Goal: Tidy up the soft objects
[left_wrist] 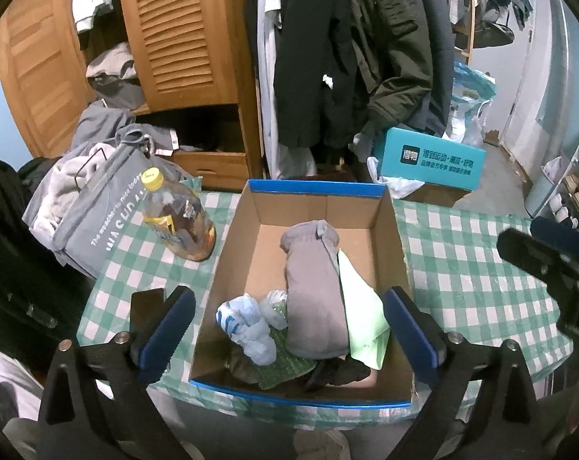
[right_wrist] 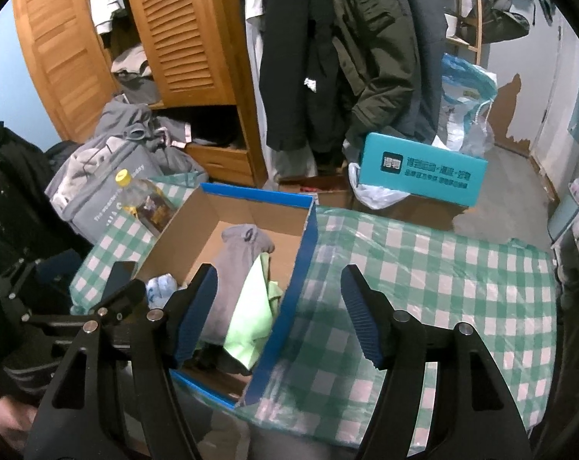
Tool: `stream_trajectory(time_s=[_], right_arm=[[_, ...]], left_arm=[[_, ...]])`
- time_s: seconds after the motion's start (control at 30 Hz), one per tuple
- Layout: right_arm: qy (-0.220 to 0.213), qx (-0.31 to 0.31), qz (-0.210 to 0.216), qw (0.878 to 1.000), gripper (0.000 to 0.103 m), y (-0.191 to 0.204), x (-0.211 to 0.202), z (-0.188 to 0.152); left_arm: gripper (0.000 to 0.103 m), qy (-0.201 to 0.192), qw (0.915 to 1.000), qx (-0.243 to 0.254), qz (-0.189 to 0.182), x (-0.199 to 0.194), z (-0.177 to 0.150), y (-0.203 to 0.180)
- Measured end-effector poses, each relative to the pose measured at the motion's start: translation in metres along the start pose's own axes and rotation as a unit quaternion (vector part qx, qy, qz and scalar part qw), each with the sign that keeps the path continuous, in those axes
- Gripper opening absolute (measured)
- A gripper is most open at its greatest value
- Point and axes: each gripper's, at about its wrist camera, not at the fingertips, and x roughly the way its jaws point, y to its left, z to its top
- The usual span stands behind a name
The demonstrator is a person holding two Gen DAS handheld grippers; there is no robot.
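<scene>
An open cardboard box (left_wrist: 316,188) with a blue rim stands on the green-checked table. Inside lie a grey sock (left_wrist: 312,291), a light green cloth (left_wrist: 360,314), a crumpled white-and-blue piece (left_wrist: 247,326), a green patterned item (left_wrist: 285,372) and a dark cloth (left_wrist: 343,373). My left gripper (left_wrist: 289,318) hovers above the box's near end, open wide, holding nothing. My right gripper (right_wrist: 280,280) is open and empty, straddling the box's blue right wall (right_wrist: 305,268). The right wrist view also shows the grey sock (right_wrist: 236,264) and the green cloth (right_wrist: 251,318).
A yellow-capped bottle (left_wrist: 178,222) and a grey bag (left_wrist: 97,199) stuffed with clothes sit left of the box. A teal box (left_wrist: 431,163) lies beyond the table's far edge. A wooden wardrobe (left_wrist: 182,38) and hanging coats (left_wrist: 328,57) stand behind. Checked cloth (right_wrist: 423,268) spreads to the right.
</scene>
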Motion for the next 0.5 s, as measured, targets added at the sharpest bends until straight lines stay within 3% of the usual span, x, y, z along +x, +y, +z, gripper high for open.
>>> stream_trajectory(time_s=[0.5], right_arm=[[-0.012,-0.006,-0.019,1.0,0.066,-0.016,-0.013,-0.019]], left_arm=[[0.102,-0.013,0.9996,0.022,-0.009,-0.012,0.001,-0.021]])
